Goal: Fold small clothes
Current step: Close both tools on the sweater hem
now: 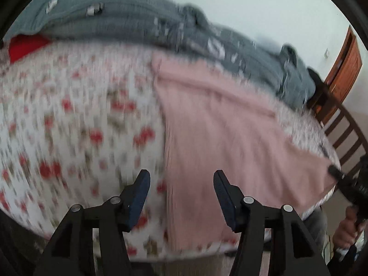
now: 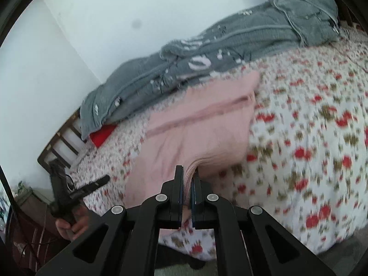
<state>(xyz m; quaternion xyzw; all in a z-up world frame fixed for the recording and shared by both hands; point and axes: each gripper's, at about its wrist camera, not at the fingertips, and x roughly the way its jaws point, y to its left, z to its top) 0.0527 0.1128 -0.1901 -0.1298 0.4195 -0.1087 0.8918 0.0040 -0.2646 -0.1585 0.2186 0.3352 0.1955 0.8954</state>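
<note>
Plainly, the left hand-held gripper (image 1: 181, 196) hangs with its jaws apart and nothing between them, above the spot where the flowered bed cover (image 1: 69, 119) meets the left edge of the pink garment (image 1: 214, 124). That garment lies spread flat across the middle of the bed, reaching from the near edge toward the grey blanket (image 1: 128, 20) heaped along the far edge by the wall. On the right, the right hand-held gripper (image 2: 189, 185) is pinched tight on a doubled fold of pink cloth at the garment's near corner, which rises a little off the bed. The fabric looks light, soft and limp, likely a ribbed knit, so it should drape and sag wherever it is unsupported. I judge the best holds are corners or hems, taken as a pair, so the edge stays taut
</note>
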